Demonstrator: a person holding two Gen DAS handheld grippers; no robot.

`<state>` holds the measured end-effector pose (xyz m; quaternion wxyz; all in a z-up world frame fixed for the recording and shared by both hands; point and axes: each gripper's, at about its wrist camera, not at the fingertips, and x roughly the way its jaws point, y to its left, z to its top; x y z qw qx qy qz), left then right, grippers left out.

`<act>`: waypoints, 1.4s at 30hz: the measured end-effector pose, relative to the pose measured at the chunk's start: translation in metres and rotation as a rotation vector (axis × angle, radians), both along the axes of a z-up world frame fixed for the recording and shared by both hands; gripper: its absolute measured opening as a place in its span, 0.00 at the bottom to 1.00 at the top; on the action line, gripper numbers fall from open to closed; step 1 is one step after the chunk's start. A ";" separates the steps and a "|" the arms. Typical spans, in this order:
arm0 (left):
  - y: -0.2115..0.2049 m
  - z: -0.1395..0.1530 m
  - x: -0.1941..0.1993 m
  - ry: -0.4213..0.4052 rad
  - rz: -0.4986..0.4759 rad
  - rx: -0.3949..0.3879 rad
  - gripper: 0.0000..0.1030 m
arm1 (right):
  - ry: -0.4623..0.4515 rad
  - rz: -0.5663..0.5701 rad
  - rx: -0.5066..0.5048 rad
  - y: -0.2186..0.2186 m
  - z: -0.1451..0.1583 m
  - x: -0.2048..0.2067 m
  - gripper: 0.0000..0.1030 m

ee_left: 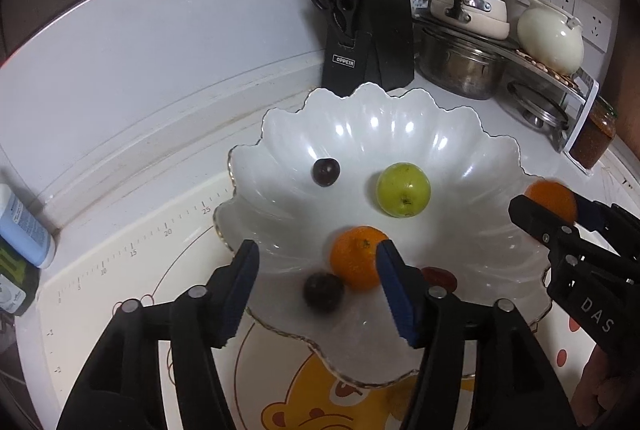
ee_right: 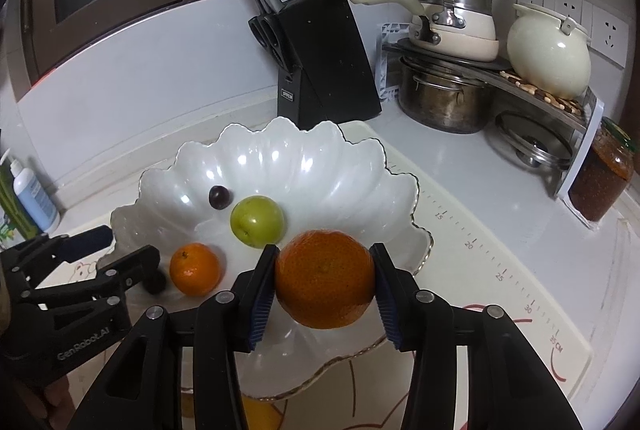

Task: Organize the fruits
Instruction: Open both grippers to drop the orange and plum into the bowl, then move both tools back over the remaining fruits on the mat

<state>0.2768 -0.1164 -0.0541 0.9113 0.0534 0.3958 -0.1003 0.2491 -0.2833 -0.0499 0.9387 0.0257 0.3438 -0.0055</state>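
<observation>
Nearest in the right wrist view, my right hand-held gripper [ee_right: 323, 282] is clamped on a large orange [ee_right: 325, 278], both blue pads pressed to its sides, holding it over the near rim of the white scalloped bowl [ee_right: 360, 165]. In the left wrist view my left hand-held gripper [ee_left: 318, 286] stands spread apart and holds nothing, poised over the bowl's near edge at the bottom of the frame.

Just beyond the left fingers lie a dark plum [ee_left: 323, 292] and a small orange [ee_left: 356, 257], with a reddish fruit [ee_left: 440, 278] partly hidden behind the right-hand finger. Farther in sit a green apple [ee_left: 403, 189] and another dark plum [ee_left: 326, 171]. Behind the bowl, in the upper part of the frame, stand a black knife block [ee_left: 368, 29] and a steel pot [ee_left: 460, 65].

My worry: if I let go of the large orange this near the rim, it could roll off onto the counter, or run down the glossy slope and knock the small orange and the apple. The two grippers are also near each other, so a careless swing could make them collide.
</observation>
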 end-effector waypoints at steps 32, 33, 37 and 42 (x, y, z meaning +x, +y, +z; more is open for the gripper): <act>0.054 0.036 -0.067 -0.076 0.088 0.021 0.84 | -0.122 -0.016 -0.036 0.041 0.042 -0.064 0.77; 0.056 0.036 -0.070 -0.075 0.092 0.021 0.84 | -0.121 -0.014 -0.035 0.043 0.043 -0.066 0.77; 0.064 0.037 -0.079 -0.072 0.101 0.019 0.84 | -0.120 -0.007 -0.034 0.052 0.045 -0.073 0.77; 0.074 0.038 -0.089 -0.074 0.112 0.014 0.84 | -0.120 0.005 -0.037 0.062 0.046 -0.083 0.77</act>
